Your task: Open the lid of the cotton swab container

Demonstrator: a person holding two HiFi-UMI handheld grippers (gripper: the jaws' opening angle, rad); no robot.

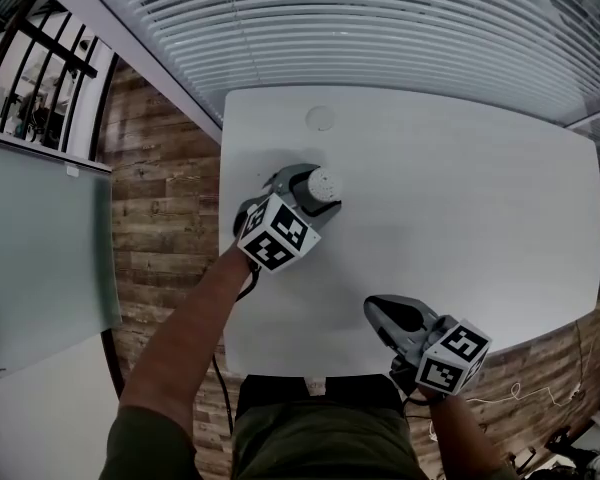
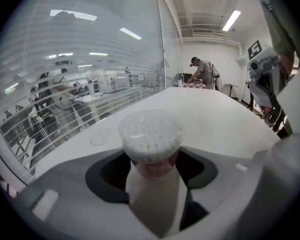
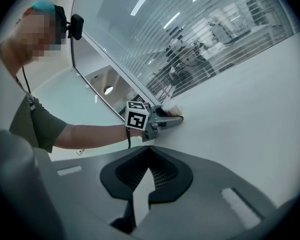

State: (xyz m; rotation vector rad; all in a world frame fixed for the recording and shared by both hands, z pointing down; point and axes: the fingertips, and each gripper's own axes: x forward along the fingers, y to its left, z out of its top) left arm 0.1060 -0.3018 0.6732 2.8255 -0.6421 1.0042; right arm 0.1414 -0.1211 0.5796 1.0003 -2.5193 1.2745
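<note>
The cotton swab container is a small clear round tub packed with white swab tips, standing on the white table left of centre. My left gripper is shut on its lower body, one jaw on each side. The frames do not show whether a clear lid covers the top. From the right gripper view, the left gripper and the tub are far off. My right gripper hovers near the table's front edge, jaws shut with nothing between them.
A flat round disc lies on the table beyond the container, also visible from the left gripper. A glass wall with blinds runs along the far edge. Wooden floor lies to the left. A person stands in the distance.
</note>
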